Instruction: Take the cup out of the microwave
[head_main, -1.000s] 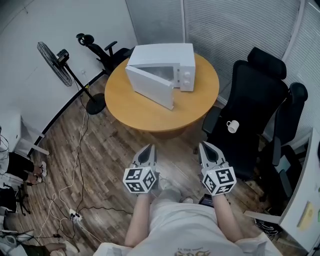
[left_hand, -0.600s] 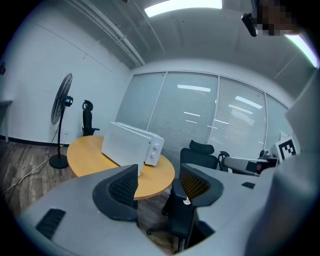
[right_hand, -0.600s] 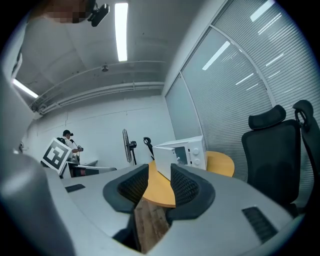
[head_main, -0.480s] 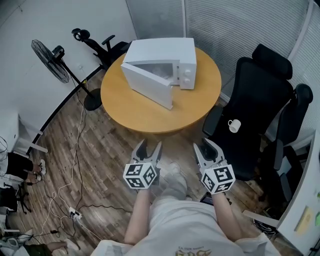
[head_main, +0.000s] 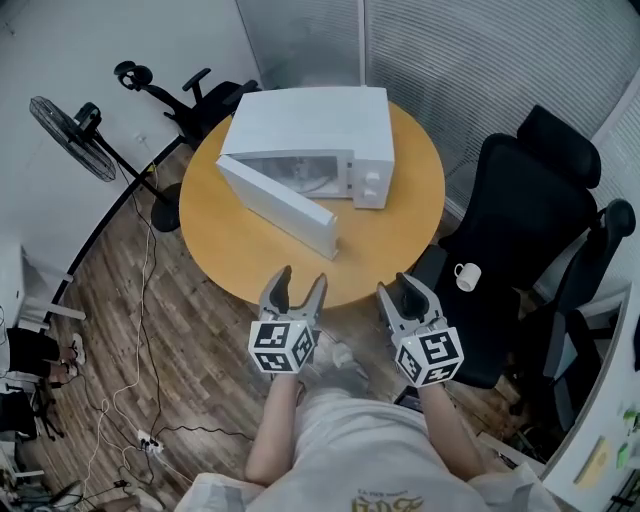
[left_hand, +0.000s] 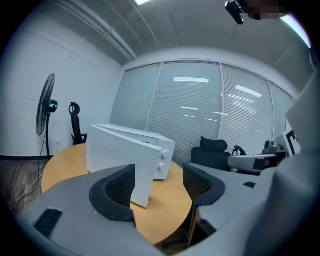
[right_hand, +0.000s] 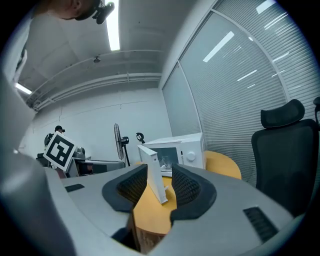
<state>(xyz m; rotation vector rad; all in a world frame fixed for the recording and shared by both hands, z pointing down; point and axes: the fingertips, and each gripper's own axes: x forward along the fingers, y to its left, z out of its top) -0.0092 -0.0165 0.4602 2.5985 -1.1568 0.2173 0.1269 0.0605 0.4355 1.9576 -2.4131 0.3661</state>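
The grey left gripper (head_main: 300, 285) and grey right gripper (head_main: 402, 292) are hanging by the near edge of the round wooden table (head_main: 225, 250). Their jaws have just been opening and are holding nothing. Farther on, the boxy white microwave (head_main: 315, 118) is standing with its white door (head_main: 280, 208) swung out in front of the left gripper. The small pale cup (right_hand: 163, 161) is sitting inside, straight ahead of the right gripper.

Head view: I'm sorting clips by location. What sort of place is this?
Probably an office meeting room: a round table bearing a microwave, a black office chair beside it, and glass walls with blinds.
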